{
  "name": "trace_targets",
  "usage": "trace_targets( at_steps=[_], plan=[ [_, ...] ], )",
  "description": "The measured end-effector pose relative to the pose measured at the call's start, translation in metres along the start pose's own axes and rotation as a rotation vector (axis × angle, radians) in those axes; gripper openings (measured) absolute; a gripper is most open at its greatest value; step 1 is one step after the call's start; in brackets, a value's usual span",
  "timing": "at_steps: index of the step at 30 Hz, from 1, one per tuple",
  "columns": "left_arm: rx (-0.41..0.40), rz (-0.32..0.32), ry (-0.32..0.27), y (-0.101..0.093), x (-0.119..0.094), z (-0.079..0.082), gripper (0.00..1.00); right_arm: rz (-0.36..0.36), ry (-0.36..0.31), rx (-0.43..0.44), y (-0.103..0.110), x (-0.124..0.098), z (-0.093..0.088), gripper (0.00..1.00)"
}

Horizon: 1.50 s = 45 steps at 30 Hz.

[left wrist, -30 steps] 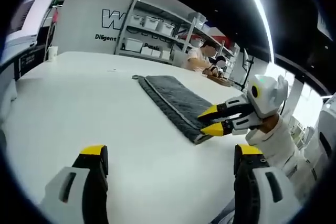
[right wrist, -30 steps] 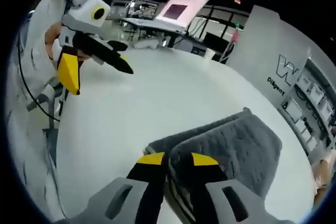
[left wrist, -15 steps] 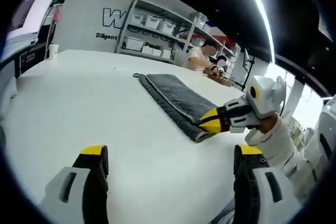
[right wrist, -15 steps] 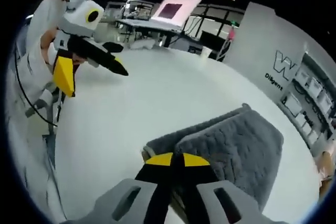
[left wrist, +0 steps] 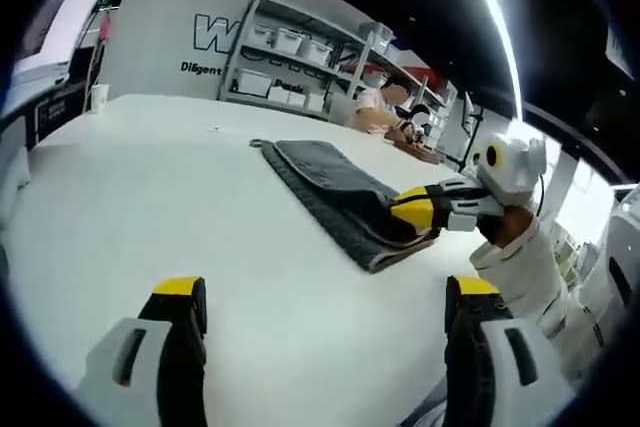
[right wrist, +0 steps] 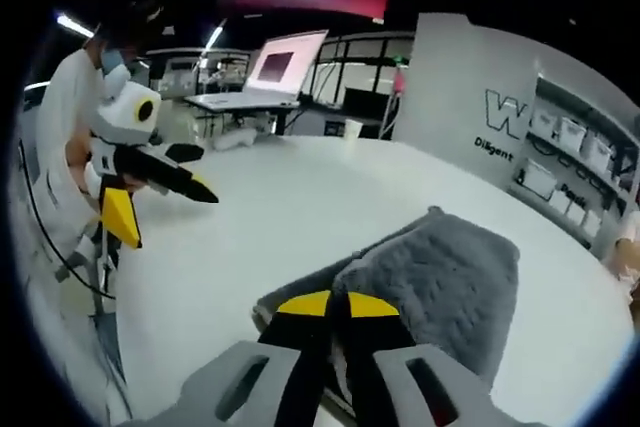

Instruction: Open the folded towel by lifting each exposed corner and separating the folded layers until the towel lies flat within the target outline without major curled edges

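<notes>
Grey terry cloth, folded in layers, makes up the one towel [left wrist: 335, 192] on the broad white table [left wrist: 150, 207]. In the left gripper view it lies as a long dark strip running away across the tabletop, well ahead of the left gripper [left wrist: 325, 312], whose two yellow-tipped jaws stand wide apart with nothing between them, hovering over bare table. The near end of the strip is raised off the surface where the right gripper [left wrist: 415, 209] comes in from the right; its yellow tips are pressed together on the upper layer at that corner, and the lower layer stays flat on the table beneath.

In the right gripper view the towel [right wrist: 440, 282] lies directly ahead of the right gripper [right wrist: 336, 305], whose jaws meet on the near edge of the top fold, pinching it, so that the fold bulges up beyond the tips. The left gripper [right wrist: 150, 187] sits well off to the left of the towel in that view, over the table [right wrist: 290, 207], jaws spread, held by a person in white sleeves.

Count: one towel, two grippers. Behind the table stand a shelving rack [left wrist: 300, 62] carrying several white bins, a wall panel [right wrist: 470, 117] with dark lettering, and a screen [right wrist: 280, 62].
</notes>
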State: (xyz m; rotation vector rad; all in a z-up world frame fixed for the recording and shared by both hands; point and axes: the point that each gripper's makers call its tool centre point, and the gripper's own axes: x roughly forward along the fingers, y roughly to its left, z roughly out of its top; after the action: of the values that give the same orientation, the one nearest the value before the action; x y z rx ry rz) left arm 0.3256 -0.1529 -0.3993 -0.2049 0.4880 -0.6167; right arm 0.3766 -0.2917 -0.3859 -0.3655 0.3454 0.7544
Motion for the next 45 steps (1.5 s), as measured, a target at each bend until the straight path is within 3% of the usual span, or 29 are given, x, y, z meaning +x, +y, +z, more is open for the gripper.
trace_targets(
  at_steps=[8, 26, 45],
  plan=[
    [0.005, -0.004, 0.011, -0.003, 0.002, -0.001, 0.98, -0.08, 0.012, -0.014, -0.019, -0.009, -0.004, 0.0],
    [0.035, -0.017, 0.045, -0.012, 0.01, -0.004, 0.97, -0.252, 0.08, 0.023, -0.066, -0.045, -0.042, 0.0],
    [0.037, -0.03, 0.053, -0.019, 0.014, -0.005, 0.97, -0.37, 0.1, 0.084, -0.096, -0.077, -0.068, 0.0]
  ],
)
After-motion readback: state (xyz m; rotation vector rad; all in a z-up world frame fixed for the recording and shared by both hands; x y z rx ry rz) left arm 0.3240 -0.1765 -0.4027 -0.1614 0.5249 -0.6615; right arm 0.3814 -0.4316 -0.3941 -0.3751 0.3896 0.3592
